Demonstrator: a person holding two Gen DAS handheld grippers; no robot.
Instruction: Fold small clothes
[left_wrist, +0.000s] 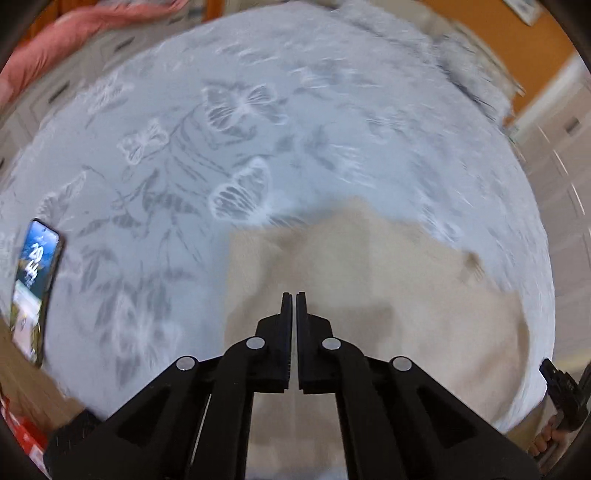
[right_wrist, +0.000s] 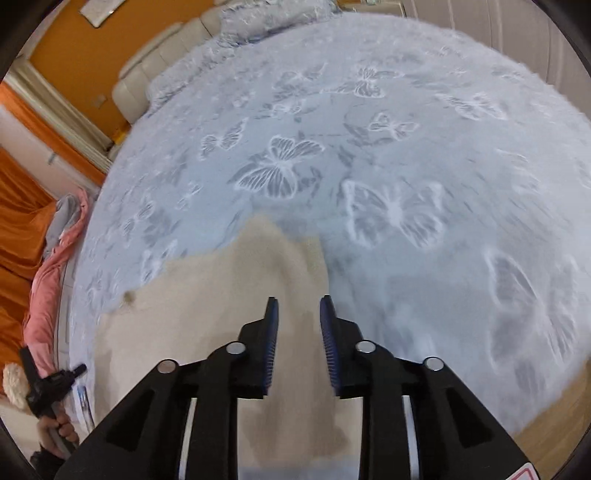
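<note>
Hovering: left gripper (left_wrist: 294, 295) over the cloth (left_wrist: 388, 295), jaws almost shut, thin slit between them, nothing visibly pinched
Right gripper: (right_wrist: 297, 301) also above the cloth (right_wrist: 229, 295), jaws narrowly apart, blue ribbed pads (right_wrist: 271, 343) bare, nothing between them
Contact: cannot tell if either set of tips touches the fabric
Cloth: beige, small, lying flat on the bed (left_wrist: 314, 110) at its near edge, just under both grippers; far edge uneven with a raised peak in the middle; small dark spot near one corner (right_wrist: 129, 296)
Bed: pale blue cover with white butterfly print (right_wrist: 277, 170), blurred toward the edges
Phone: (left_wrist: 33, 288) on the bed at its left edge in the left view, screen lit, well apart from the cloth
Hands: right hand (left_wrist: 550, 439) seen at the low right rim of the left view, left hand (right_wrist: 59, 428) at the low left rim of the right view, each on a handle
Far: pink quilt (right_wrist: 48, 295) beside the bed, cream headboard (right_wrist: 162, 62), orange wall (right_wrist: 92, 51)
</note>
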